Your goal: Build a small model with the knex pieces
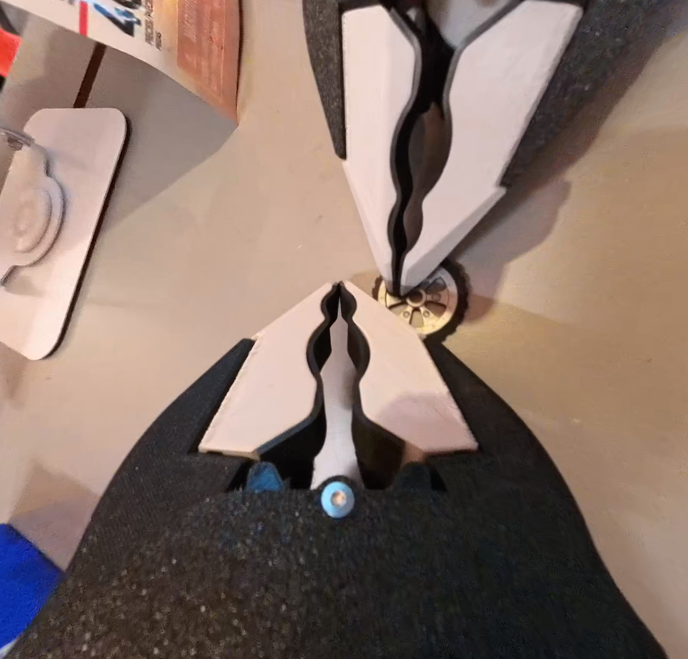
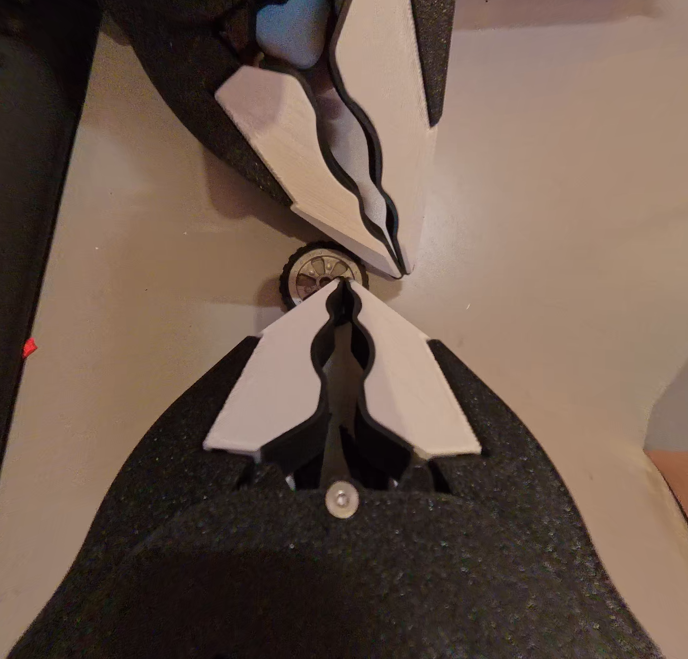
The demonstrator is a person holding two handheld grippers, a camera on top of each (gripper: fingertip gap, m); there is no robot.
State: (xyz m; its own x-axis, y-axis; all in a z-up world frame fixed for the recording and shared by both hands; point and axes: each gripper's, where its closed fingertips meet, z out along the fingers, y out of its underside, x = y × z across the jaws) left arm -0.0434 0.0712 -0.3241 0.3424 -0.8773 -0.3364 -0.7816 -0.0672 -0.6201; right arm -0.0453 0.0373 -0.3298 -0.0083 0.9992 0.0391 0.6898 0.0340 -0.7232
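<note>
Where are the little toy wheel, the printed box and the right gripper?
toy wheel (image 2: 311, 274), right wrist view, its spoked hub.
printed box (image 1: 201, 34), left wrist view, its orange side.
right gripper (image 2: 341, 282), right wrist view, closed fingertips.

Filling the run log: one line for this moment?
left gripper: shut, empty | right gripper: shut, tips over toy wheel | wheel flat on table

We see our left gripper (image 1: 338, 287) and right gripper (image 2: 342, 282) with matt white plastic fingers, black rubbery linings and grainy black bodies. Just ahead, the wheel (image 1: 428, 306) has a ribbed black rubber tyre and metallic-looking hub. The table (image 1: 223, 250) looks smooth, matt beige.
</note>
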